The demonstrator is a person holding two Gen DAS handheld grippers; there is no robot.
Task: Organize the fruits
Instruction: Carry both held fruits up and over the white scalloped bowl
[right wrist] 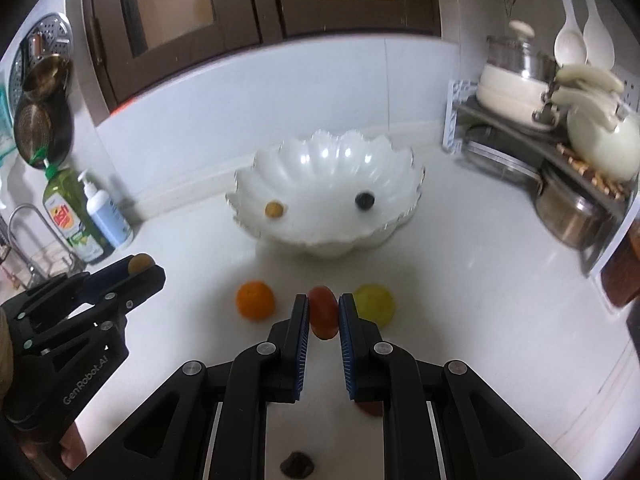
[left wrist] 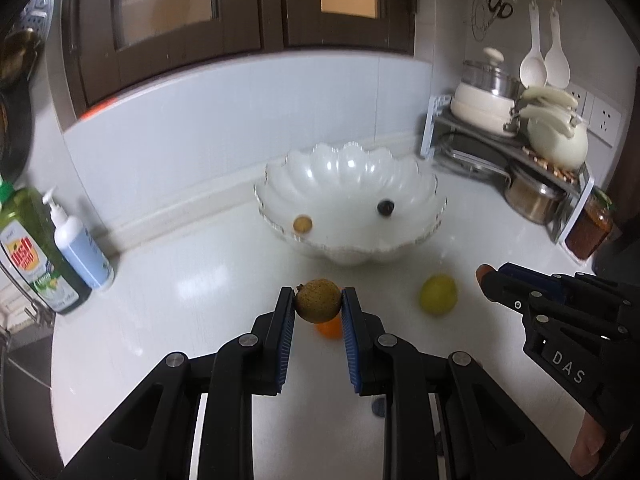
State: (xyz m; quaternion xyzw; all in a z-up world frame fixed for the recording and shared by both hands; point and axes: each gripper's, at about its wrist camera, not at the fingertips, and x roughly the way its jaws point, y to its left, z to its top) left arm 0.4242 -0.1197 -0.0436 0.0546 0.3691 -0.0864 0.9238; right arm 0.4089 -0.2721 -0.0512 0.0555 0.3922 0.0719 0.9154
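My left gripper (left wrist: 318, 300) is shut on a brown round fruit (left wrist: 318, 300), held above the counter; it also shows in the right wrist view (right wrist: 140, 263). My right gripper (right wrist: 323, 312) is shut on a red oval fruit (right wrist: 323, 312); it appears at the right of the left wrist view (left wrist: 486, 276). A white scalloped bowl (right wrist: 320, 160) stands ahead, holding a small tan fruit (right wrist: 274, 209) and a dark fruit (right wrist: 365, 200). An orange (right wrist: 255, 300) and a yellow-green fruit (right wrist: 374, 303) lie on the counter in front of the bowl.
Dish soap (left wrist: 36, 248) and a pump bottle (left wrist: 82, 250) stand at the left by the sink. A rack with pots and a kettle (left wrist: 556, 140) fills the right corner, with a jar (left wrist: 590, 228) beside it. A dark fruit (right wrist: 296, 466) lies near the front.
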